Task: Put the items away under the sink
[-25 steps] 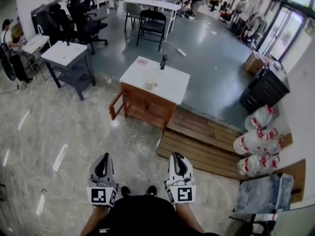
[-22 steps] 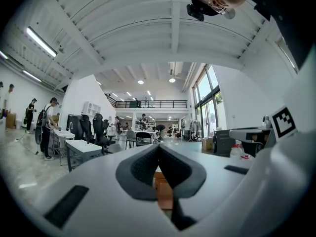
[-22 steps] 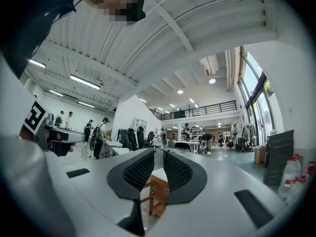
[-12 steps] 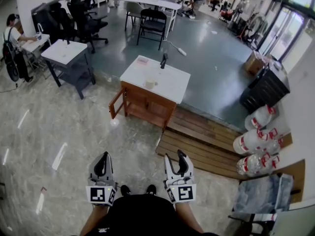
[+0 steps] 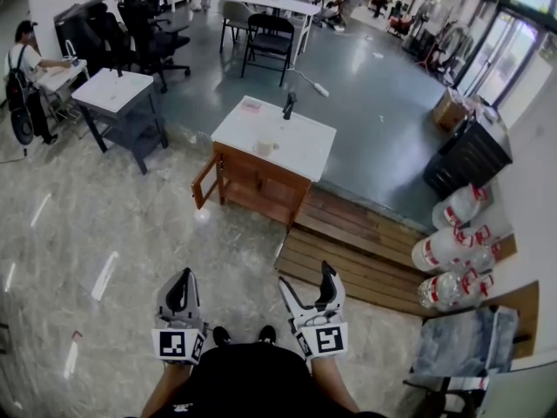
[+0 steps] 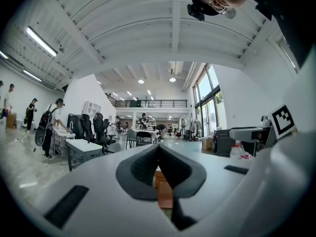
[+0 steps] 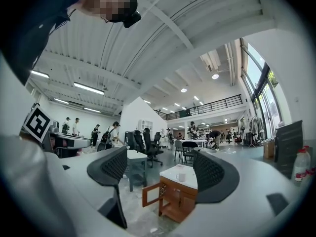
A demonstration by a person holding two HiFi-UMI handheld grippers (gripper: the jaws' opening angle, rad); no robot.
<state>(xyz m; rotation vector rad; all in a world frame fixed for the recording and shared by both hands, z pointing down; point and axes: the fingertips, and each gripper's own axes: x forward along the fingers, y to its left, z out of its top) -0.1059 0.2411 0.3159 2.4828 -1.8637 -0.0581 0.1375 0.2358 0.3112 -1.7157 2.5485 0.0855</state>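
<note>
Floor planks (image 5: 365, 251): head view only

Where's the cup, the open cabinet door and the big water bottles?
cup (image 7: 180, 177), right gripper view, middle of its side.
open cabinet door (image 5: 205, 185), head view, middle of the panel.
water bottles (image 5: 440, 252), head view, body of the middle bottle.
</note>
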